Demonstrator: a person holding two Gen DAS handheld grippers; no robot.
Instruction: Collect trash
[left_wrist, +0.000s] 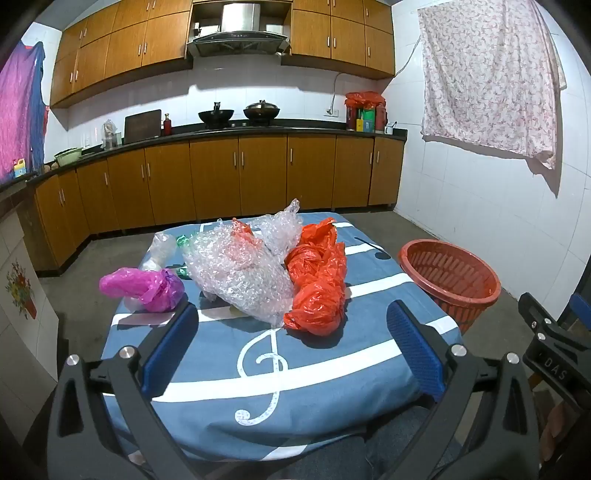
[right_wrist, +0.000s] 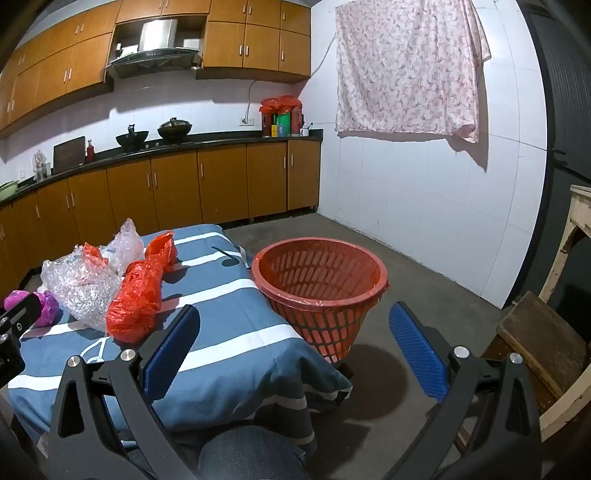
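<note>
Trash lies on a small table under a blue cloth (left_wrist: 332, 369) with white music notes. A crumpled orange plastic bag (left_wrist: 317, 280) (right_wrist: 138, 295) lies right of a heap of clear bubble wrap (left_wrist: 236, 273) (right_wrist: 83, 284). A pink plastic bag (left_wrist: 147, 288) (right_wrist: 46, 308) sits at the left, with a clear bag (left_wrist: 160, 251) behind it. A red slatted basket (left_wrist: 450, 277) (right_wrist: 321, 284) stands on the floor right of the table. My left gripper (left_wrist: 291, 314) is open over the near cloth, short of the trash. My right gripper (right_wrist: 291, 314) is open, facing the basket, empty.
Wooden kitchen cabinets (left_wrist: 221, 177) and a dark counter with woks line the far wall. A flowered sheet (right_wrist: 406, 70) hangs on the white tiled wall. A wooden stool (right_wrist: 543, 339) and a pale wooden frame stand at the right. A person's knee (right_wrist: 251, 454) shows below.
</note>
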